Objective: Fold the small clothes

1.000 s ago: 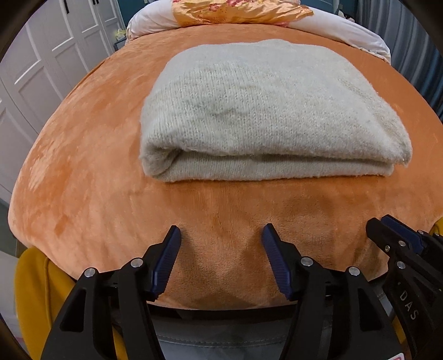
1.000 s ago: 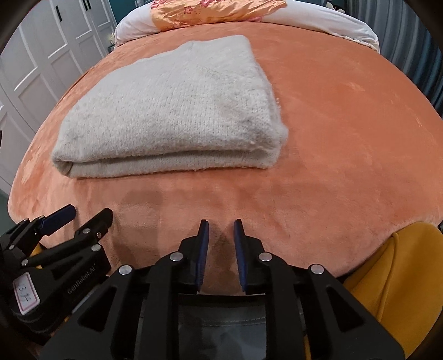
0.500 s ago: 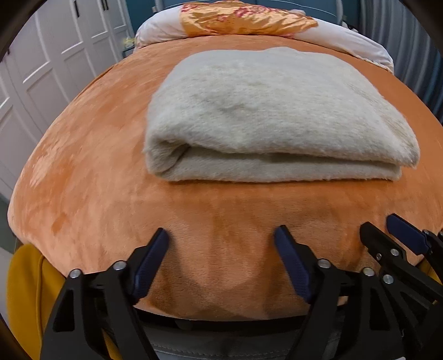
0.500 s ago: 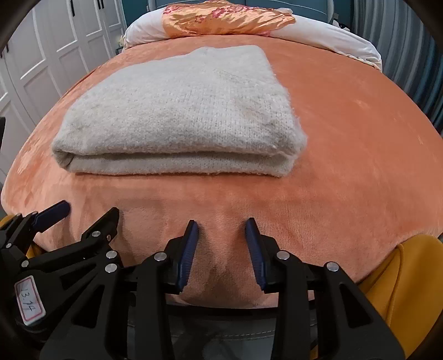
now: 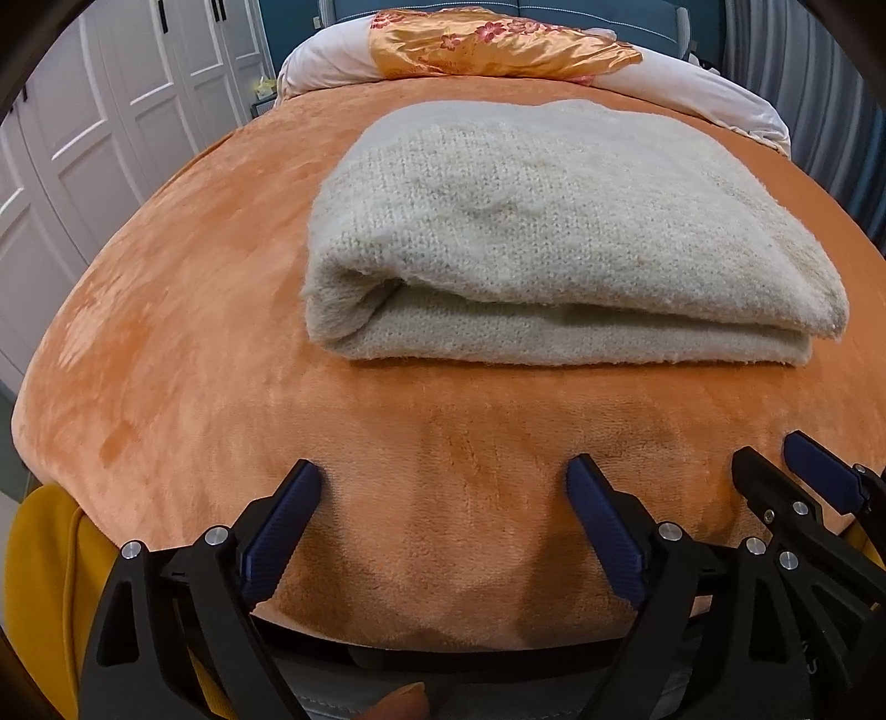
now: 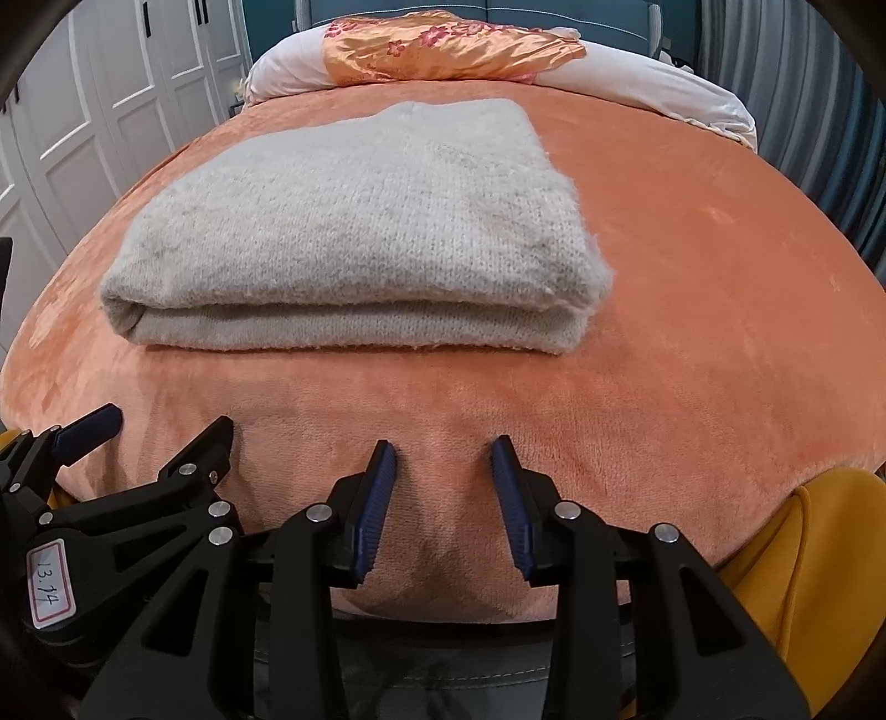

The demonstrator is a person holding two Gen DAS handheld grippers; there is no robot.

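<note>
A cream knitted sweater (image 5: 554,221) (image 6: 360,221) lies folded in a thick rectangle on the orange plush bedspread (image 5: 166,343) (image 6: 692,277). Its folded edge faces me. My left gripper (image 5: 443,482) hovers over the bedspread short of the sweater, jaws still opening wide, nothing between them. My right gripper (image 6: 443,448) hangs beside it, to the right, jaws parted a little and empty. Each gripper shows in the other's view: the right gripper (image 5: 775,465) at the right edge, the left gripper (image 6: 166,426) at the lower left. Neither touches the sweater.
A white pillow with an orange floral satin cover (image 5: 498,44) (image 6: 443,50) lies at the head of the bed. White wardrobe doors (image 5: 83,127) stand to the left. Yellow fabric (image 6: 819,554) hangs off the near bed edge. Blue-grey curtains (image 6: 803,83) are at the right.
Both grippers have opened wider, the left one most. Both have tipped and sunk slightly, so the sweater looks nearer and its front fold shows more. The sweater has not moved.
</note>
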